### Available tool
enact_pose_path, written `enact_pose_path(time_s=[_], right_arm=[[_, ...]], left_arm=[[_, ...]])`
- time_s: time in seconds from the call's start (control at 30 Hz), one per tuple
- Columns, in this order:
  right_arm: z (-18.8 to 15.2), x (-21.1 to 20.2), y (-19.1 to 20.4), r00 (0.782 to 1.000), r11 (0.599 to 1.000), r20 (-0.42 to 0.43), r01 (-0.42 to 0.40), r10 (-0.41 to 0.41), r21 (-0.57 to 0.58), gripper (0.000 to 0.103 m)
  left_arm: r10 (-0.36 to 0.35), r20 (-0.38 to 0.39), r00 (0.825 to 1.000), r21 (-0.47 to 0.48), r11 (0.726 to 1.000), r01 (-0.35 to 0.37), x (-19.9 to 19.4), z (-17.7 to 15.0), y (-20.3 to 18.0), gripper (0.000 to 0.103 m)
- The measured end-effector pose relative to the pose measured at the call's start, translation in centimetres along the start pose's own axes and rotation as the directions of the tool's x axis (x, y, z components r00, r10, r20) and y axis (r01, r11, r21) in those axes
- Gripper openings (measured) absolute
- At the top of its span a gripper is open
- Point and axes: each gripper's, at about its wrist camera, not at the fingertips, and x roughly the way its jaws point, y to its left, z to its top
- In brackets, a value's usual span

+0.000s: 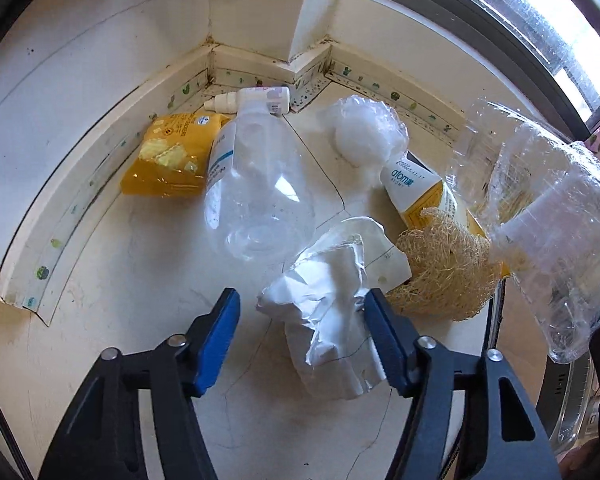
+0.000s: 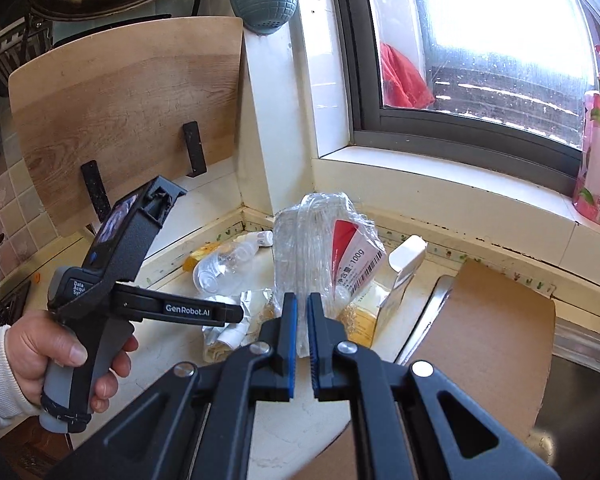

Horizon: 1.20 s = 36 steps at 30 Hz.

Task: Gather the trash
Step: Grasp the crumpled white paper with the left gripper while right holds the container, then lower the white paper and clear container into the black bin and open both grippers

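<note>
In the left wrist view, my left gripper [image 1: 302, 296] hangs over a crumpled white paper wad [image 1: 320, 308] on the white counter [image 1: 120, 340]. The wad lies between the blue pads. The right pad touches it and the left pad stands clear, so the gripper is open. My right gripper [image 2: 301, 300] is shut on a clear plastic wrapper [image 2: 316, 240] with a red and white label, held above the trash pile. The same clear plastic wrapper [image 1: 560, 240] hangs at the right of the left wrist view. A person's hand [image 2: 60, 352] holds the left gripper's handle.
In the corner lie a clear bottle [image 1: 256, 200], a yellow packet [image 1: 172, 160], a small dropper bottle [image 1: 256, 98], a ball of white film [image 1: 368, 132], a yellow carton [image 1: 416, 188] and a loofah scrub [image 1: 444, 272]. Cardboard [image 2: 492, 340] covers part of the sink [image 2: 580, 400].
</note>
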Motion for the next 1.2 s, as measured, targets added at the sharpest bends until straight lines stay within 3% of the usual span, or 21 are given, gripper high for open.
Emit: enact_pose_path(time_s=[0.03,0.13,0.17,0.47,0.77,0.97,1.2], right_arm=[[0.0,-0.1,0.1,1.000,1.000,0.004,0.001,-0.001,-0.002,0.005],[0.2,-0.3,0.2,1.000,1.000,0.014,0.000,0.000,-0.010,0.005],[0.2,-0.4,0.3,1.000,1.000,0.018,-0.002,0.002,-0.011,0.005],[0.9,-3.5,1.8,0.997,0.999,0.073,-0.005,0.008,-0.032,0.004],[0.3,-9.4,6.7,0.992,0.999,0.122,-0.012,0.018,-0.050,0.004],[-1.7,-14.9,11.8,0.989,0.999,0.146,-0.002,0.010,-0.050,0.004],[-5.7,-21.5,20.1,0.992,0.995,0.111,-0.047,0.057,-0.088,0.004]], left_arm=[[-0.022,-0.007,1.000,-0.006,1.000,0.022,0.2,-0.1,0.0,0.045],[-0.023,0.015,1.000,-0.003,1.000,0.023,0.0,-0.5,-0.1,0.040],[-0.016,0.033,0.999,0.000,1.000,0.016,-0.3,-0.7,-0.1,0.022],[0.005,0.104,0.995,0.053,0.999,-0.011,-5.6,-3.9,-0.1,0.021],[-0.008,0.177,0.984,0.103,0.995,-0.011,-13.4,-8.5,2.1,0.021],[-0.045,0.188,0.981,0.108,0.994,0.025,-18.0,-14.3,5.5,0.021],[-0.067,0.184,0.981,0.092,0.994,0.050,-22.4,-23.1,10.3,0.021]])
